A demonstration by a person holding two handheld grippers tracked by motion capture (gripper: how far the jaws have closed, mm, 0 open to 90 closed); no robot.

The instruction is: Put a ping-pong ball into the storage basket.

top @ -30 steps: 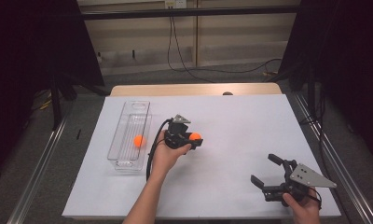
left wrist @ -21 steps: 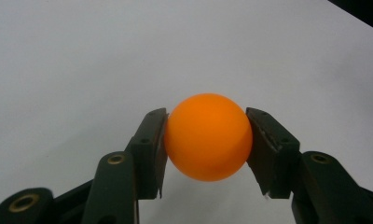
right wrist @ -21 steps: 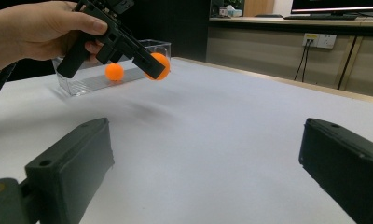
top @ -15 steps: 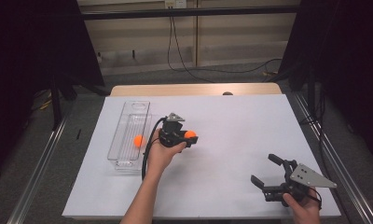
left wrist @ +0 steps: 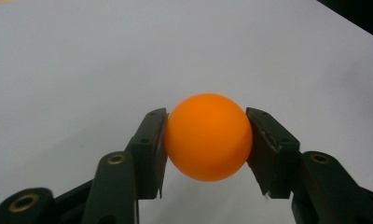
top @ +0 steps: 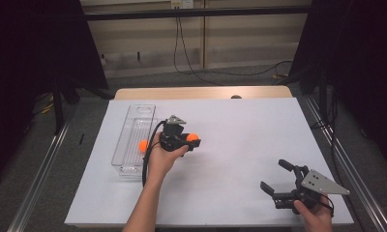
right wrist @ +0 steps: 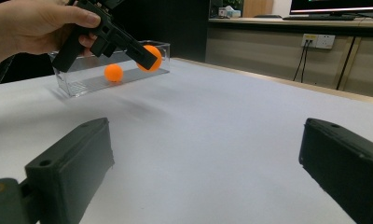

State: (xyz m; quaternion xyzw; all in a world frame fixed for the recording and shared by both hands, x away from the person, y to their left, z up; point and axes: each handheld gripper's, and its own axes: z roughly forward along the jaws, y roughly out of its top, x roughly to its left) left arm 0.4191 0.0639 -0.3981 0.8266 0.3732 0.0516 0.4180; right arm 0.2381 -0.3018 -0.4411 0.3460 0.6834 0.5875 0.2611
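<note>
- I take the clear tray (top: pixel 133 140) as my landmark: a long, transparent, open-topped box lying on the white table (top: pixel 240 145), towards the table's left side in the high view.
- Inside the tray lies a second orange ball (top: pixel 143 145), resting on its floor; in the right gripper view this ball (right wrist: pixel 113 73) shows through the clear wall.
- Between the tray and the held ball I see no obstacle — only the tray's near wall and the hand itself.
- My left gripper (top: pixel 189 141) sits just to the right of the tray, raised above the table, its jaws pinching the orange ball (left wrist: pixel 208 136) from both sides.
- The held ball is smooth, matt, plain orange and round; both pads touch it at its widest part.
- In the right gripper view, that ball (right wrist: pixel 149 57) hangs in front of the tray's end.
- My right gripper (top: pixel 280 181) is well apart from the tray, near the table's opposite front corner; its jaws stand spread with nothing between them.
- The table surface is plain white; beyond its far edge a wooden strip, pale wall panels, cables and dark curtains at both sides.
</note>
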